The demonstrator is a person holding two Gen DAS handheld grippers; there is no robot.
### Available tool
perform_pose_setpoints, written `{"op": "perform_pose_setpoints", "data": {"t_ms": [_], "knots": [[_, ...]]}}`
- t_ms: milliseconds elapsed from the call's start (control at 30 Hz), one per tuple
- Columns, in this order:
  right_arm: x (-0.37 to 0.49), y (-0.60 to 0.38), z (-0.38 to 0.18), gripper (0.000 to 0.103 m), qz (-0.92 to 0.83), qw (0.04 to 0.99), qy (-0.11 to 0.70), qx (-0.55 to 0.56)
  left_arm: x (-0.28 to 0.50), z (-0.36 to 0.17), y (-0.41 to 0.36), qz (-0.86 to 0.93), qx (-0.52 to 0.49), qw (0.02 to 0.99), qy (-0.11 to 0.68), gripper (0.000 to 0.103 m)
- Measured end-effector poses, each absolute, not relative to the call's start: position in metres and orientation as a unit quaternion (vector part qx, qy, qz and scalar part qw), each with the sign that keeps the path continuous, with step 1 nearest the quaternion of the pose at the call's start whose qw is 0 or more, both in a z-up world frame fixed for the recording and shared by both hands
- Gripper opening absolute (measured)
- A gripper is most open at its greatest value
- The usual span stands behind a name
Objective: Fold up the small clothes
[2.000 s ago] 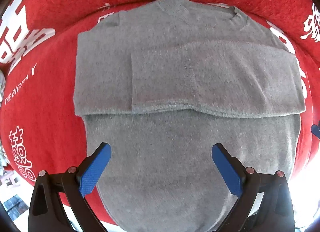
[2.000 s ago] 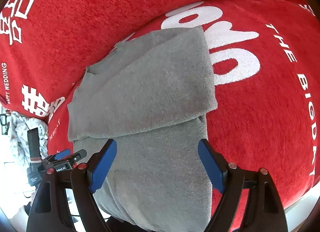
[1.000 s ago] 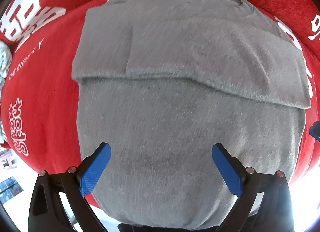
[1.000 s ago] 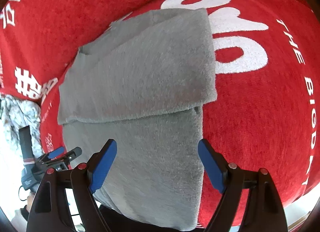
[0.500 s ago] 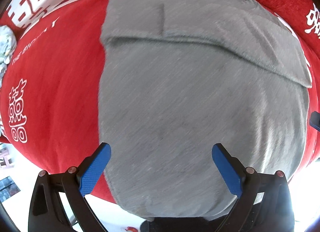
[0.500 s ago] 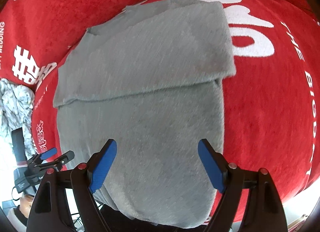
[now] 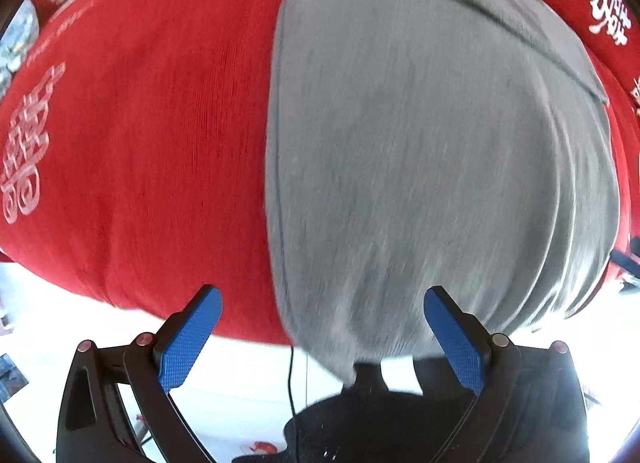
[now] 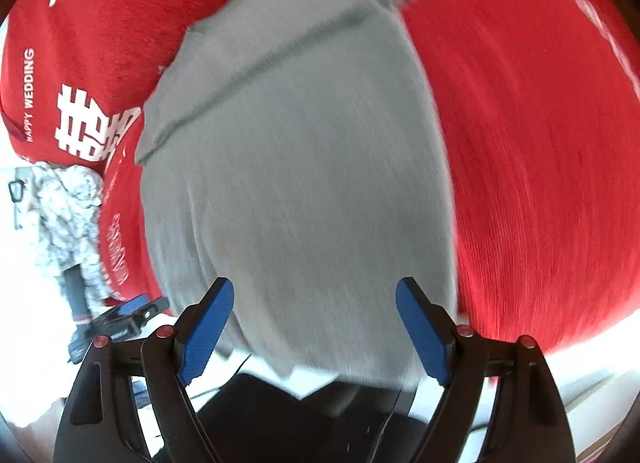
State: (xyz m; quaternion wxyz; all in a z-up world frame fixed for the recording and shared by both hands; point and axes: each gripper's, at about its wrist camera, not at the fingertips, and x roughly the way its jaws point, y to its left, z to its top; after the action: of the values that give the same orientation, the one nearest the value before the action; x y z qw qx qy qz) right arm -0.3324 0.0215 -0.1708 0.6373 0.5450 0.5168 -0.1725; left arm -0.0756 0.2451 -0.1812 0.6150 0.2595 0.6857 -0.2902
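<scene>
Both tongs, left (image 7: pixel 322 337) and right (image 8: pixel 314 329), have slid toward six o'clock, to the gray sweater's (image 7: pixel 420 167) bottom edge, spread wide and holding nothing. That edge hangs off the red blanket (image 7: pixel 140 143). A one-sided pinch could pull it crooked and undo the sleeves folded at twelve o'clock.

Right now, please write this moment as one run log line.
stage: reaching for hem | grey sweater: sleeves folded, flat on red cloth | left claw: open, empty | right claw: open, empty

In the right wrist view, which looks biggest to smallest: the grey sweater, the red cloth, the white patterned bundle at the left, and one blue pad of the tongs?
1. Red cloth and grey sweater: both fill much of the picture, too close to rank.
2. White patterned bundle.
3. Blue pad, the smallest, though nearness enlarges it.
</scene>
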Motion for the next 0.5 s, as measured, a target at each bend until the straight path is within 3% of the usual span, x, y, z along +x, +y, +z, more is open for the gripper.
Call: {"op": "perform_pose_setpoints", "data": {"t_ms": [200, 433, 467, 500], "knots": [[-0.37, 0.06, -0.218, 0.086, -0.162, 0.588, 0.565, 0.555, -0.101, -0.219, 0.292, -0.296, 0.245, 0.572, 0.725, 0.101], [-0.364, 0.077, -0.256, 0.087, -0.152, 0.578, 0.565, 0.569, -0.125, -0.254, 0.301, -0.298, 0.224, 0.544, 0.751, 0.101], [-0.364, 0.079, -0.256, 0.086, -0.149, 0.577, 0.56, 0.576, -0.127, -0.255, 0.304, -0.299, 0.22, 0.544, 0.753, 0.099], [-0.364, 0.08, -0.254, 0.077, -0.145, 0.577, 0.55, 0.586, -0.129, -0.254, 0.306, -0.305, 0.212, 0.543, 0.753, 0.087]]}}
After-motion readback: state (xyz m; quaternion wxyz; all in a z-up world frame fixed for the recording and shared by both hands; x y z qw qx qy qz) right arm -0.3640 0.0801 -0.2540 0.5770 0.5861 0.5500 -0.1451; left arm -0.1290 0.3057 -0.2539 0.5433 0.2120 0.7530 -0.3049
